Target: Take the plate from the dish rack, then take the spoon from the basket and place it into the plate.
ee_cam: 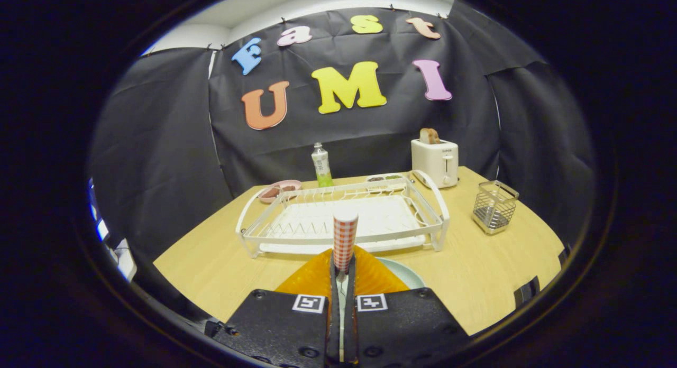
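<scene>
Between hand-held gripper (342, 270) fingers — spoon (345, 241), above plate (404, 273).

Mock kitchen booth — toaster (435, 161), dish rack (342, 217) on black-draped table (222, 262).

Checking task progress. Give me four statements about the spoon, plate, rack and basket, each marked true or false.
1. The gripper is shut on the spoon. True.
2. The plate stands in the dish rack. False: it lies on the table, in front of the rack.
3. The spoon's checked handle points up. True.
4. The wire basket sits inside the rack. False: it stands on the table beside it, near the toaster.
</scene>
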The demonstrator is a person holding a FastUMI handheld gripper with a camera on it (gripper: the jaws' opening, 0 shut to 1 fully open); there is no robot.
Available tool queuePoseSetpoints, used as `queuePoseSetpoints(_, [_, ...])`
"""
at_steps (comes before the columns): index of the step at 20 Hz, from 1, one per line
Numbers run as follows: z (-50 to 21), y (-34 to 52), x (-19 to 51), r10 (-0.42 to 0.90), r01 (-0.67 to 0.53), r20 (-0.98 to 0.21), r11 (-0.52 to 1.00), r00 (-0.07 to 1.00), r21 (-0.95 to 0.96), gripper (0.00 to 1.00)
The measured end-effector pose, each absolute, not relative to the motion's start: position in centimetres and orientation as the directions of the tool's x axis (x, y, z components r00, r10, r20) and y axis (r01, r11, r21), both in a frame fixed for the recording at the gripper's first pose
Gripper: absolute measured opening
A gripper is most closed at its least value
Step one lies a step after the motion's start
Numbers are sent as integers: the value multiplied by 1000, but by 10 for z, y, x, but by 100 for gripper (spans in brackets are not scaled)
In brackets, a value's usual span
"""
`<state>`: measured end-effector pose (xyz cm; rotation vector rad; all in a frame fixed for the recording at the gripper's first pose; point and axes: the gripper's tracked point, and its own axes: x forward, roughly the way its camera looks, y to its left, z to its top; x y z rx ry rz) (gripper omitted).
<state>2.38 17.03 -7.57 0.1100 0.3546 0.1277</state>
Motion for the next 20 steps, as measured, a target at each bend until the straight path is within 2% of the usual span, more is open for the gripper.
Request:
queuePoseSetpoints(7, [-92, 179, 28, 171, -117, -386, 980, 906, 161, 16])
queuePoseSetpoints(10, [-86, 169, 30, 153, -99, -368, 982, 917, 162, 18])
queuePoseSetpoints(11, [-83, 164, 29, 147, -94, -352, 982, 924, 165, 25])
queuePoseSetpoints(12, [-78, 159, 29, 139, -87, -337, 983, 931, 164, 27])
queuePoseSetpoints(15, [-62, 139, 26, 98, -57, -279, 987, 955, 153, 61])
queuePoseSetpoints(20, [-40, 106, 19, 41, -11, -193, 988, 980, 154, 91])
